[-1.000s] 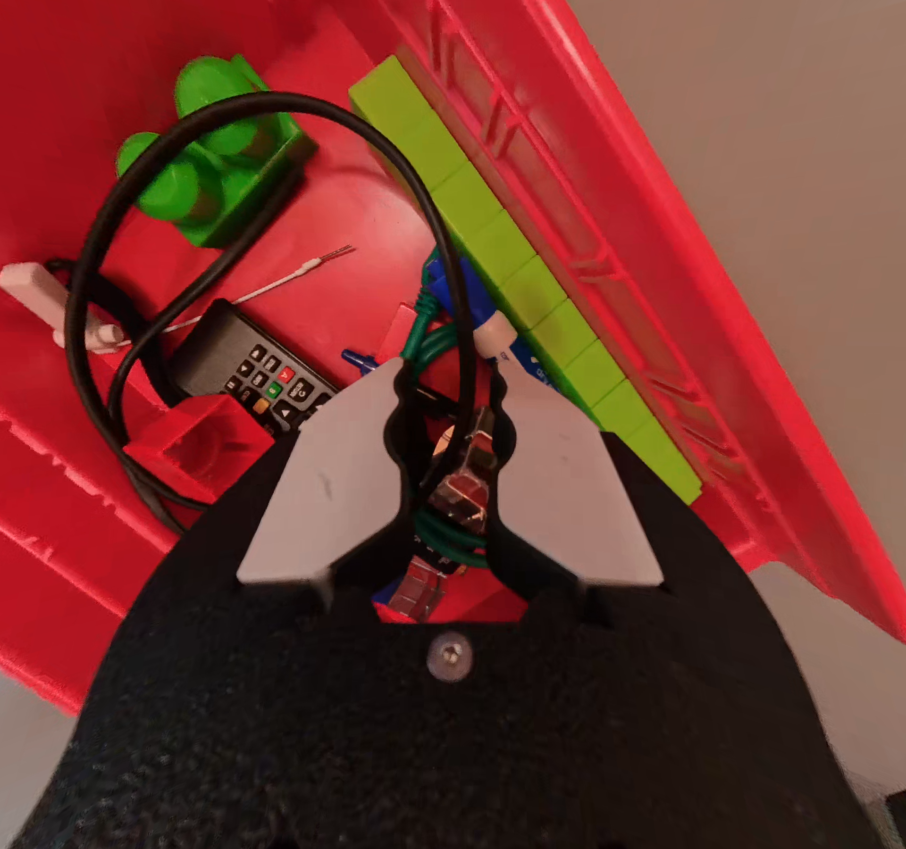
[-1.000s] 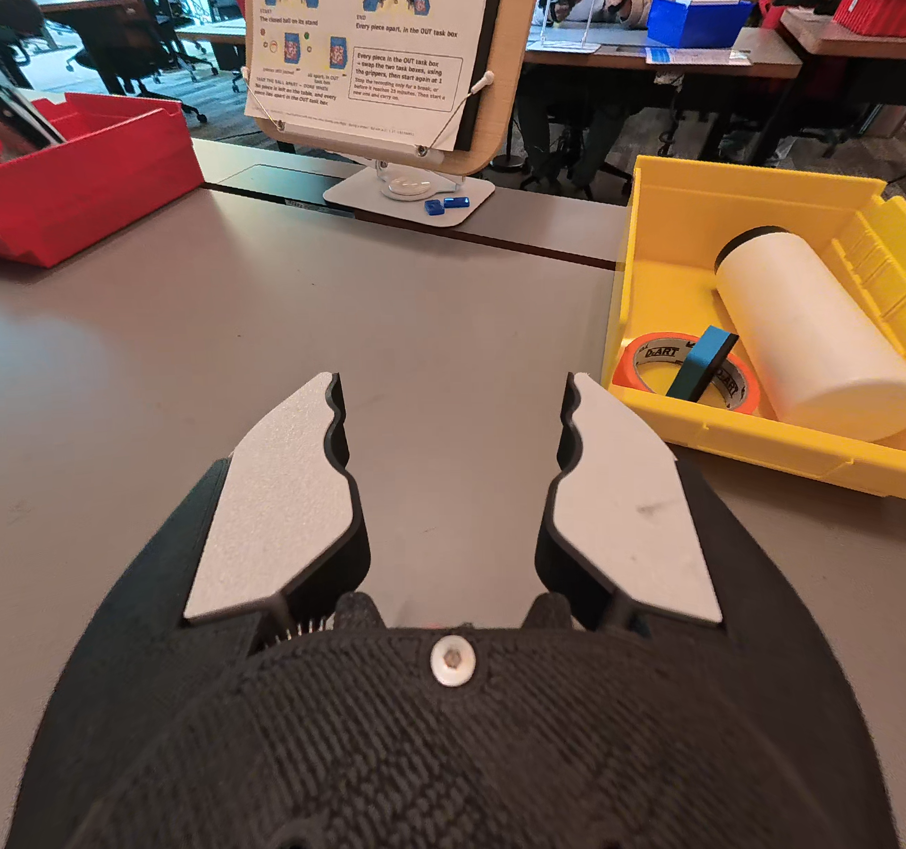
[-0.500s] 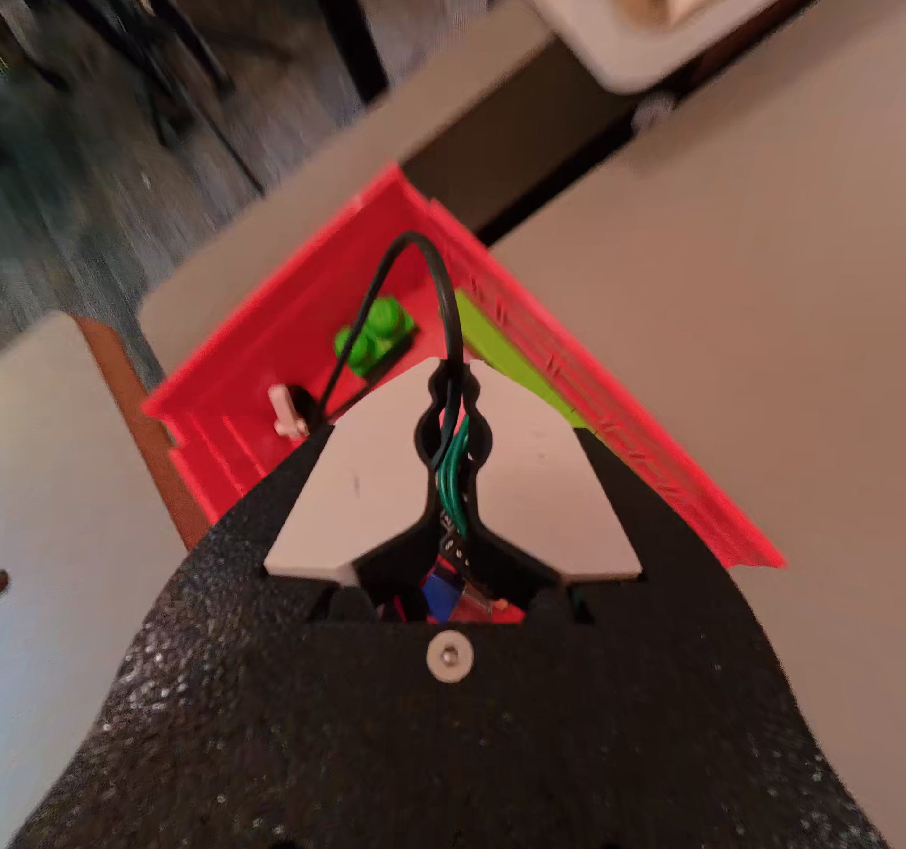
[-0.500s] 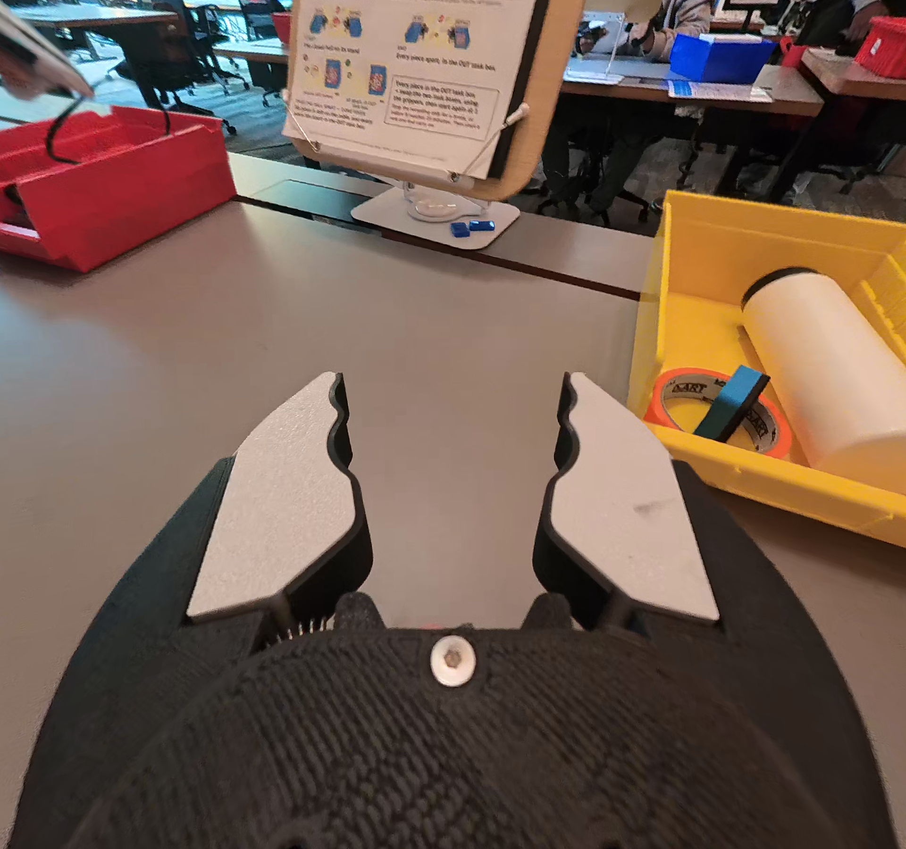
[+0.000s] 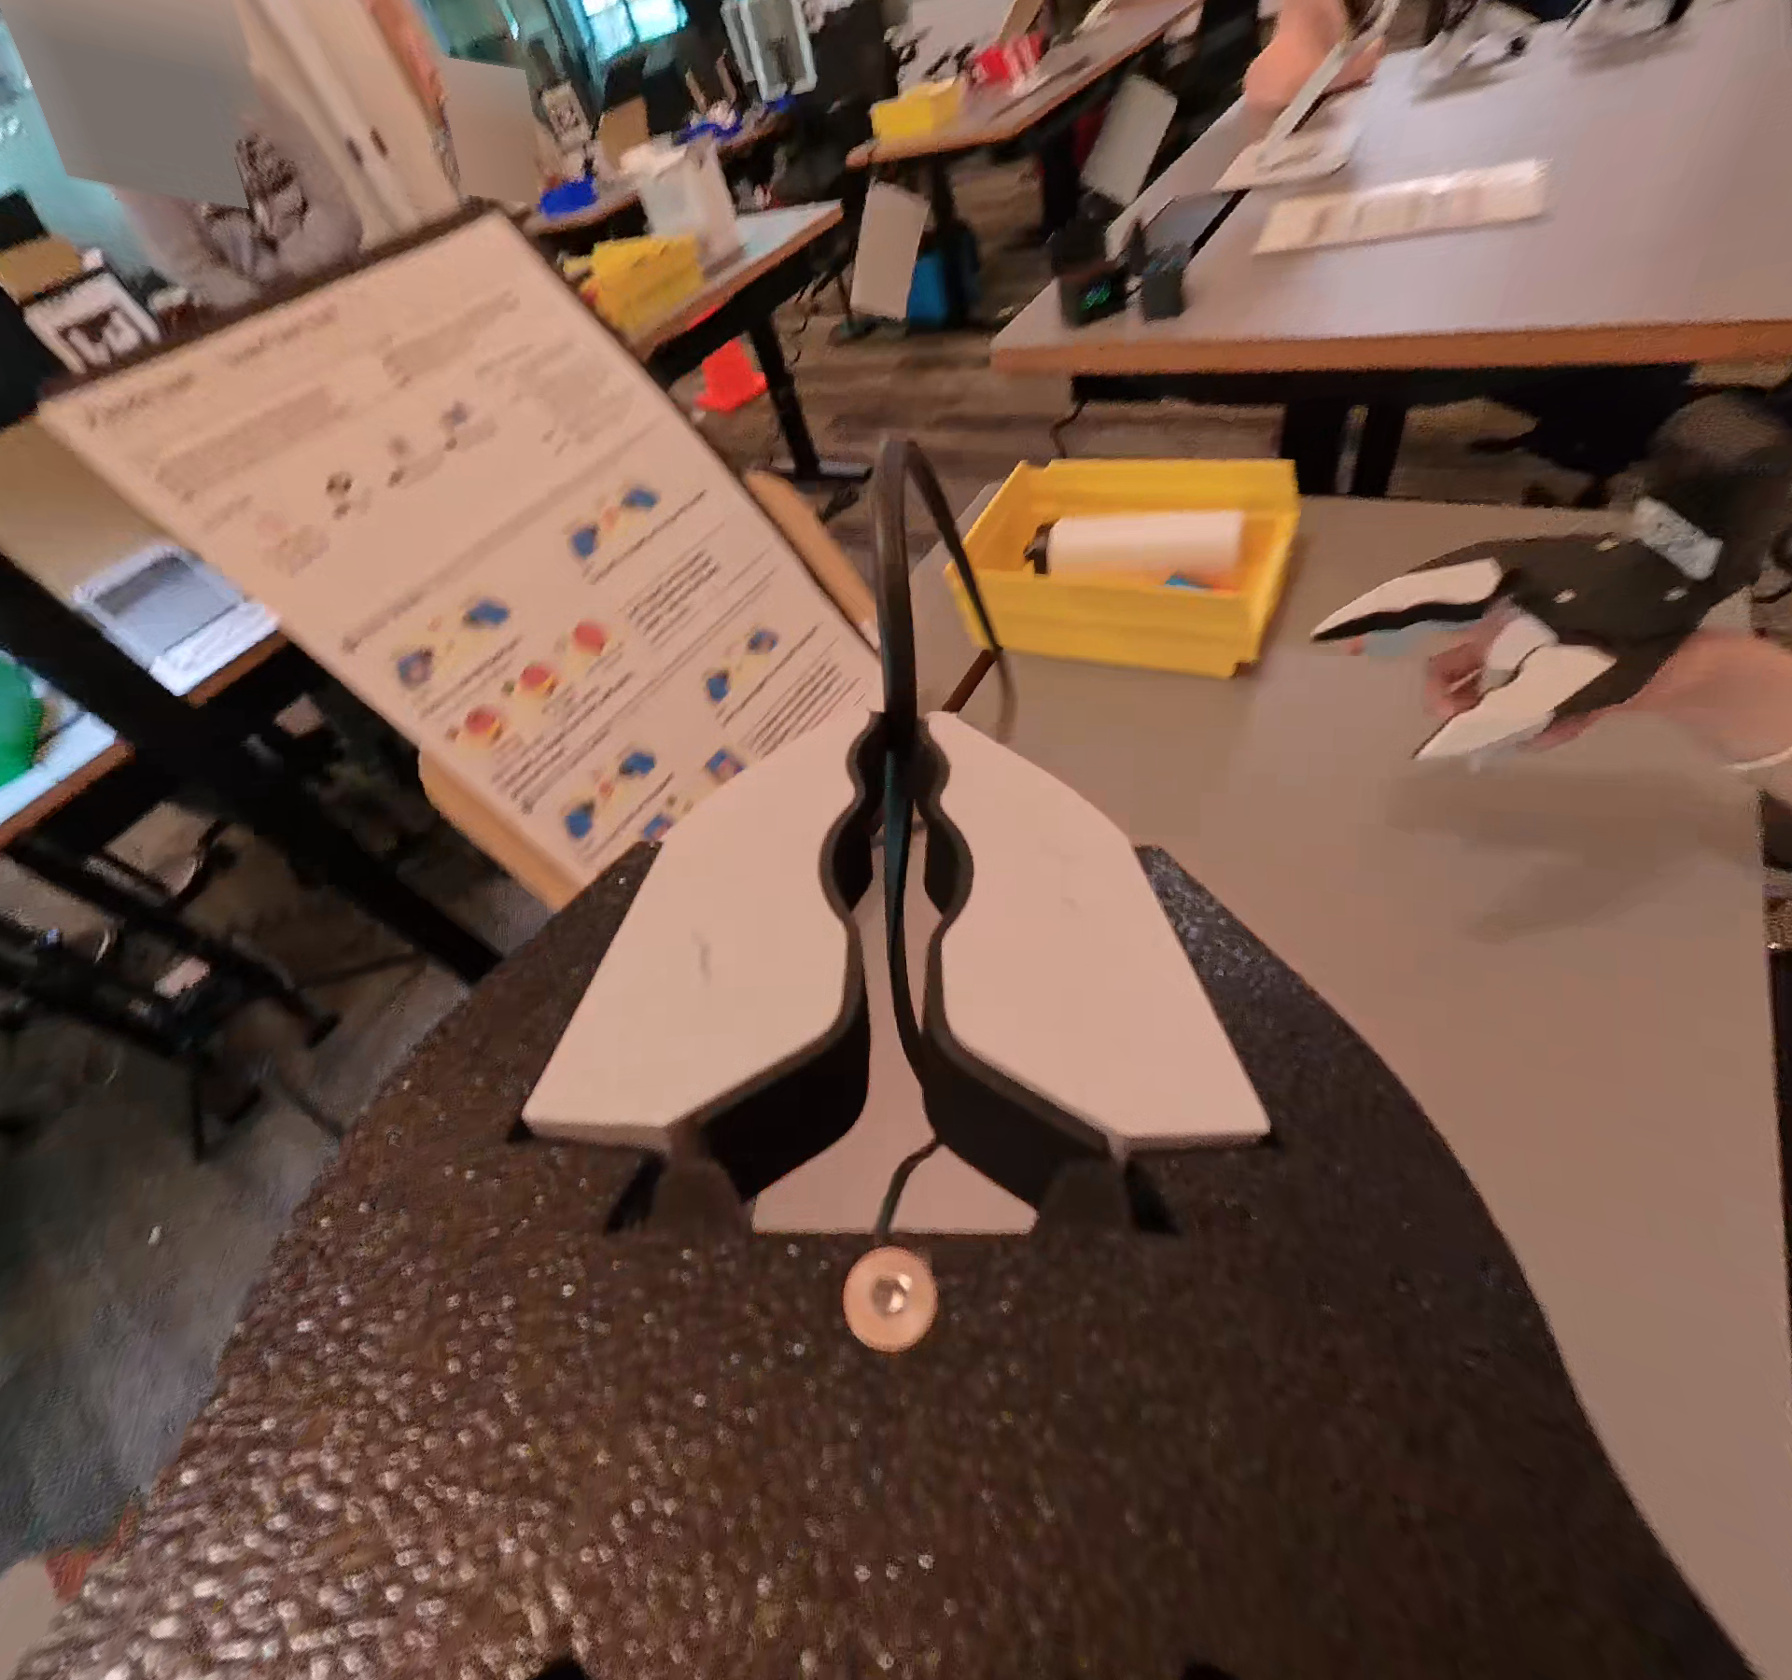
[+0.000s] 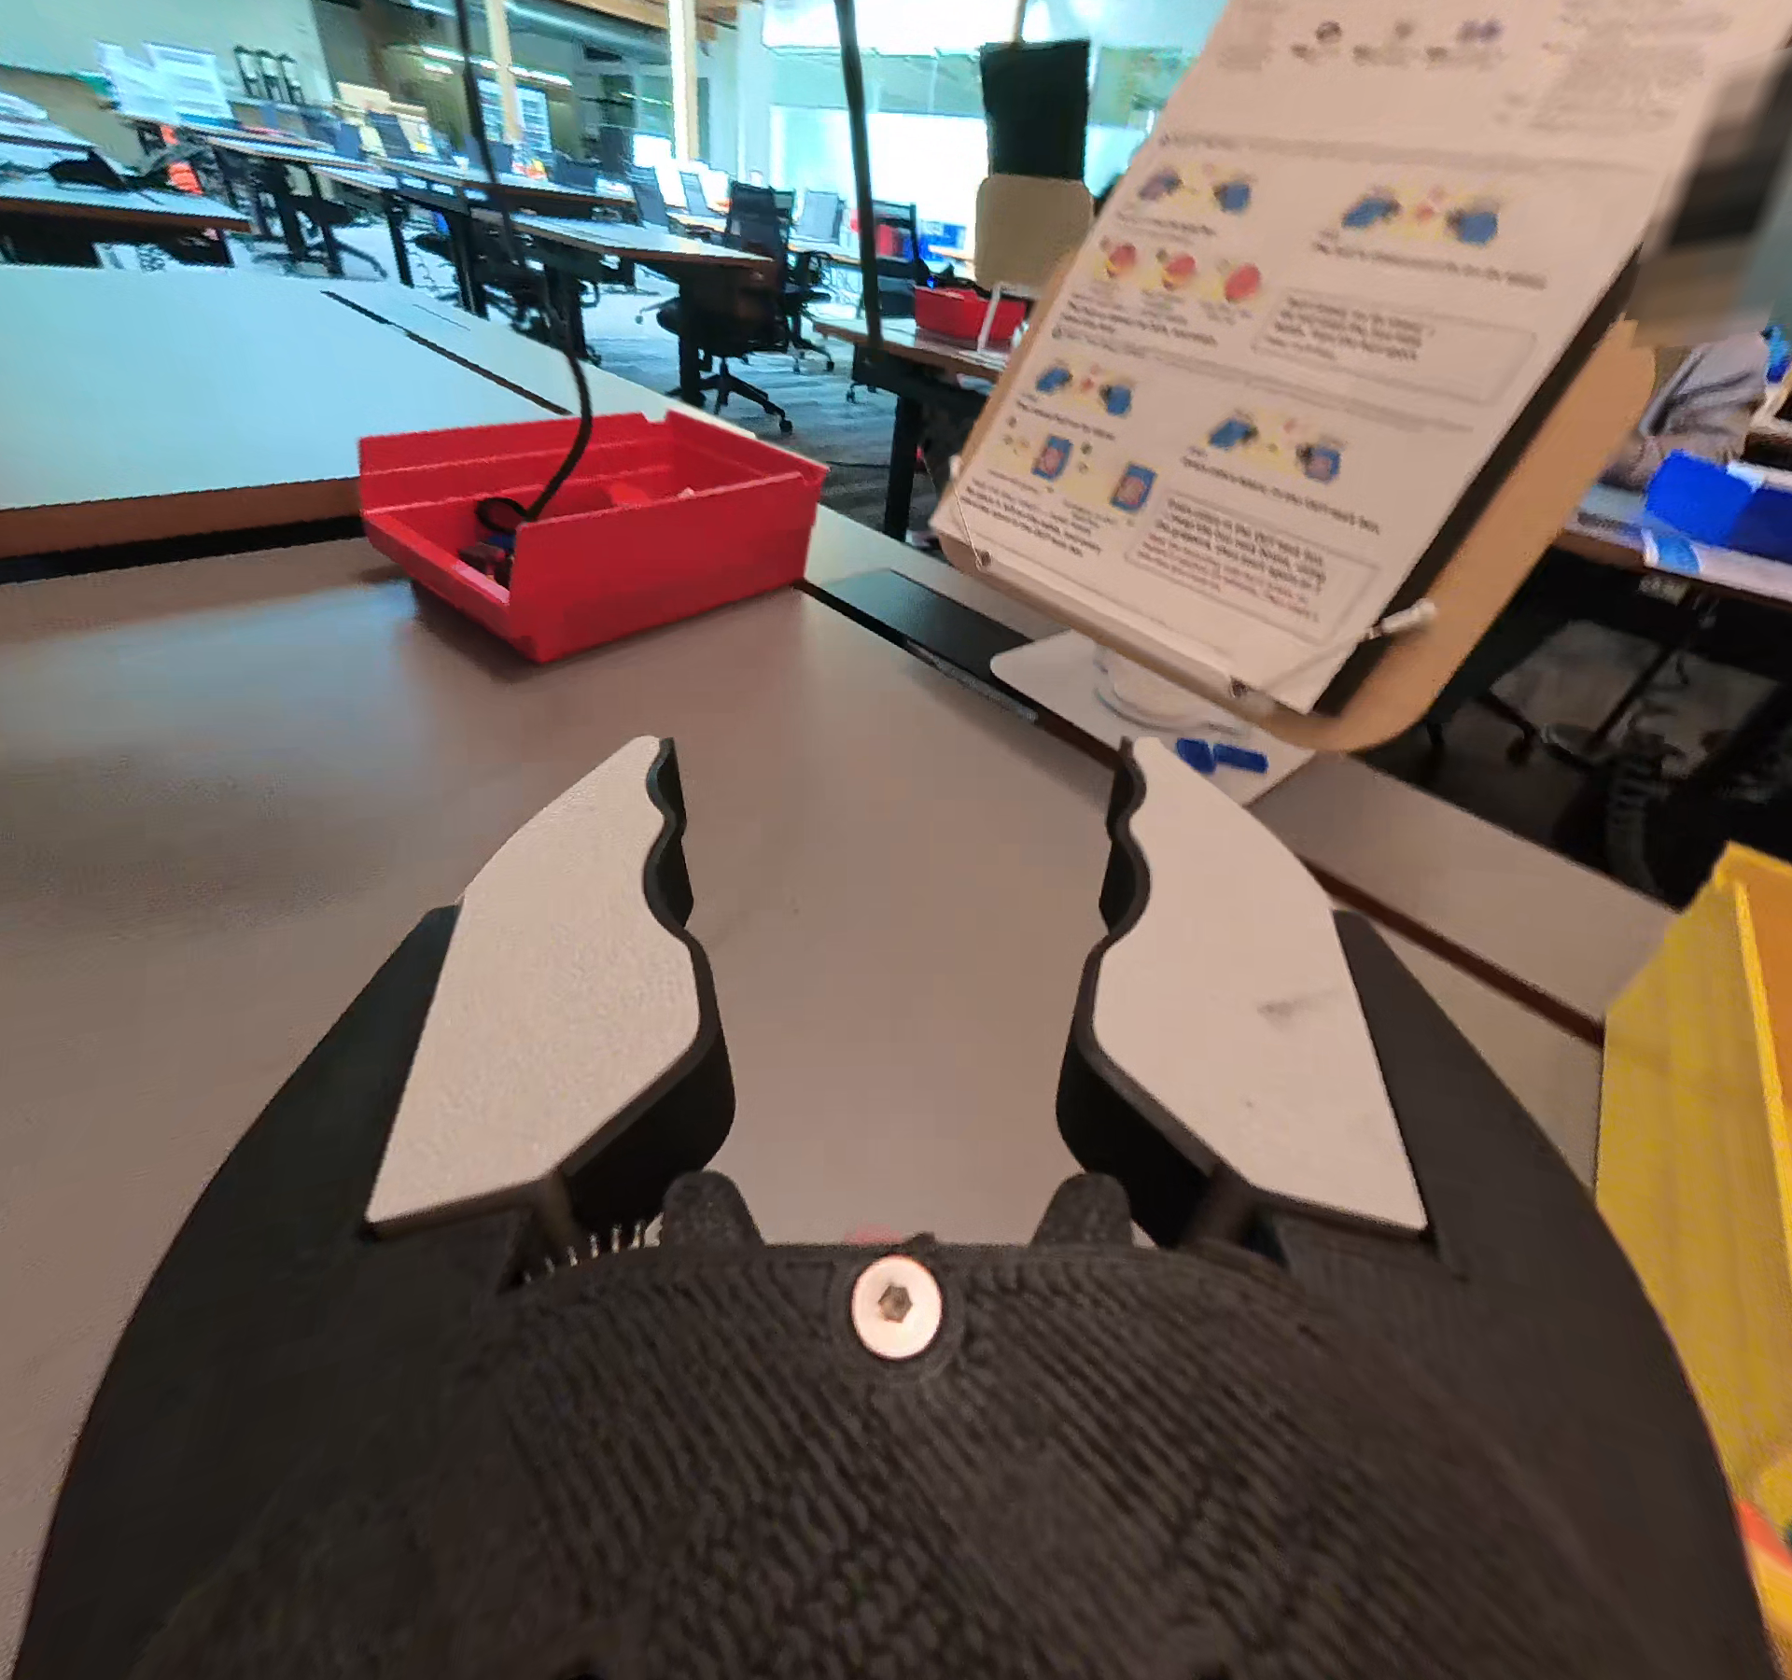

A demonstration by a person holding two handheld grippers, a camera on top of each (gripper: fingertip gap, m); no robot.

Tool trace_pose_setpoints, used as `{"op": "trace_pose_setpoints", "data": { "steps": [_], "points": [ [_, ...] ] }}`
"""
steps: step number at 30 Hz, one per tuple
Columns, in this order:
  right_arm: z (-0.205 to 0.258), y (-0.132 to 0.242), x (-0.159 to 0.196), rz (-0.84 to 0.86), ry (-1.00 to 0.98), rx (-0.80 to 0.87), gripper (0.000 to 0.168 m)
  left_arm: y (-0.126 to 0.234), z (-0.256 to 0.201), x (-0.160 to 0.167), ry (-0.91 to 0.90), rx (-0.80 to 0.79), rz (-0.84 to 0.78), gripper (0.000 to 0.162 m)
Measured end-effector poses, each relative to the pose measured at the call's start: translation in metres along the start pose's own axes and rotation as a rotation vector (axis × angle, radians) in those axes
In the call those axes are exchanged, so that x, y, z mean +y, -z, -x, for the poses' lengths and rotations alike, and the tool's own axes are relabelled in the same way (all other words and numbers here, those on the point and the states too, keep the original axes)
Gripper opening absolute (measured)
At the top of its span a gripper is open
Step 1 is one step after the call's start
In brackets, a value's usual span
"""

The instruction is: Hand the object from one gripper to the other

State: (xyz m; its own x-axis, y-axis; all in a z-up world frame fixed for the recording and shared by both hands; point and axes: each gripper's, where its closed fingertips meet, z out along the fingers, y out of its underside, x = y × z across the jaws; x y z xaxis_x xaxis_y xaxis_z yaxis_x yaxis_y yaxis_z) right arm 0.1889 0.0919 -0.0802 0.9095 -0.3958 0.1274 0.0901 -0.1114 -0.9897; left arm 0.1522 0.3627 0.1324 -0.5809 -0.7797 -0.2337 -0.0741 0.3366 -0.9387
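Observation:
My left gripper (image 5: 897,734) is shut on a black cable (image 5: 888,606) together with a thin green wire. It holds them high above the grey table (image 5: 1455,1003), and the cable loops up past the fingertips. In the right wrist view the black cable (image 6: 580,392) hangs from above the frame down into the red bin (image 6: 630,567). My right gripper (image 6: 892,761) is open and empty, low over the table and facing the red bin. It also shows in the left wrist view (image 5: 1372,693), held in a hand at the far right, apart from the cable.
A yellow bin (image 5: 1115,635) with a white cylinder stands beyond the left gripper; its corner shows in the right wrist view (image 6: 1697,1100). An instruction board on a stand (image 6: 1309,353) rises at the table's back edge (image 5: 465,567). Other desks and chairs lie behind. Left tips to right tips: about 35 cm.
The left gripper closed on the cable in the red bin, lifted it out and swung toward the yellow bin. The right gripper turned left toward the red bin and stayed open.

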Motion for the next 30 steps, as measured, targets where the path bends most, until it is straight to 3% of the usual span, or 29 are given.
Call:
{"op": "trace_pose_setpoints", "data": {
  "steps": [4,7,11,15,18,22,25,30],
  "points": [
    [0.012,-0.003,-0.045,-0.092,0.053,-0.029,0.087,-0.009,-0.048,-0.055,-0.07,0.08,-0.069,0.005],
    [0.018,0.005,-0.077,-0.18,0.018,-0.085,0.088,-0.021,-0.076,-0.075,-0.111,0.111,-0.085,0.005],
    [0.057,0.024,-0.114,-0.33,-0.108,-0.324,0.085,-0.044,-0.114,-0.085,-0.098,0.174,-0.133,0.005],
    [0.056,0.031,-0.125,-0.384,-0.163,-0.321,0.096,-0.066,-0.153,-0.086,-0.091,0.253,-0.171,0.005],
    [0.053,0.053,-0.142,-0.462,-0.223,-0.35,0.085,-0.079,-0.169,-0.083,-0.106,0.259,-0.174,0.005],
    [0.03,0.039,-0.121,-0.319,-0.144,-0.186,0.087,-0.091,-0.19,-0.08,-0.093,0.316,-0.182,0.005],
    [0.0,0.034,-0.112,-0.313,-0.187,-0.056,0.087,-0.097,-0.202,-0.079,-0.084,0.349,-0.195,0.005],
    [-0.034,0.019,-0.065,-0.14,-0.059,0.121,0.084,-0.098,-0.219,-0.076,-0.07,0.401,-0.211,0.005]
  ]
}}
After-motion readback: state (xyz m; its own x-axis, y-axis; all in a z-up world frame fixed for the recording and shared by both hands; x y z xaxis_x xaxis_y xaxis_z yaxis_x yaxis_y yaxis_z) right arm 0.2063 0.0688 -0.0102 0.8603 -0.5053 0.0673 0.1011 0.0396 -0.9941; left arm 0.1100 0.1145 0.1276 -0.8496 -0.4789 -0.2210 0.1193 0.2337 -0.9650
